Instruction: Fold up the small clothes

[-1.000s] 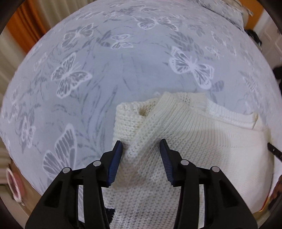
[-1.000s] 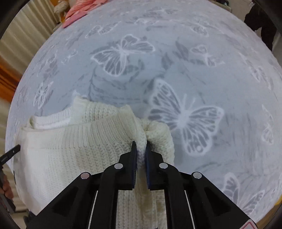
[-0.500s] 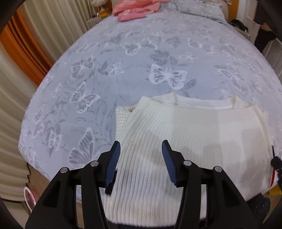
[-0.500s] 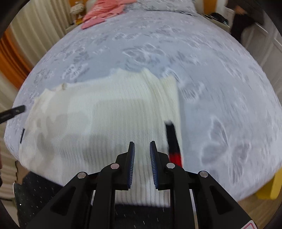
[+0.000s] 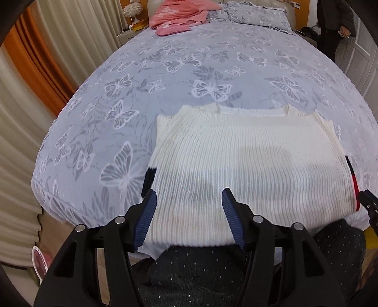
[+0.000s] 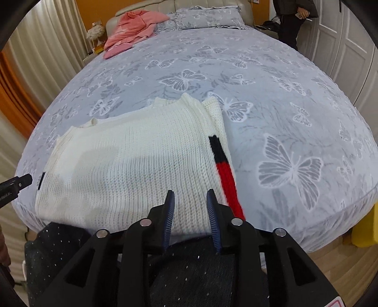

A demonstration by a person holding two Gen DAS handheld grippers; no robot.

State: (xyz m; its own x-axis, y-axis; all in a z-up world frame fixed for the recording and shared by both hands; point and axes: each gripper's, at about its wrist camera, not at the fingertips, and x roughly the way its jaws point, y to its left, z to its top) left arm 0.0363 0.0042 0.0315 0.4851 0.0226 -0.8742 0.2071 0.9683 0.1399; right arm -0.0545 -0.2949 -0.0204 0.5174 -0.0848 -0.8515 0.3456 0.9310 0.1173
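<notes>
Both tools (image 5: 189,217) (image 6: 191,218) hover – jaws apart – over sweater (image 5: 248,170).

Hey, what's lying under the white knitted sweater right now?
The white sweater rests on the butterfly bedspread. A black and red striped part shows along its right edge, black peeking at the left. Anything else beneath is covered.

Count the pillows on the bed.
1 pillow visible, at the headboard end of the bed, beside the pink clothes. Those clothes may hide another.
</notes>
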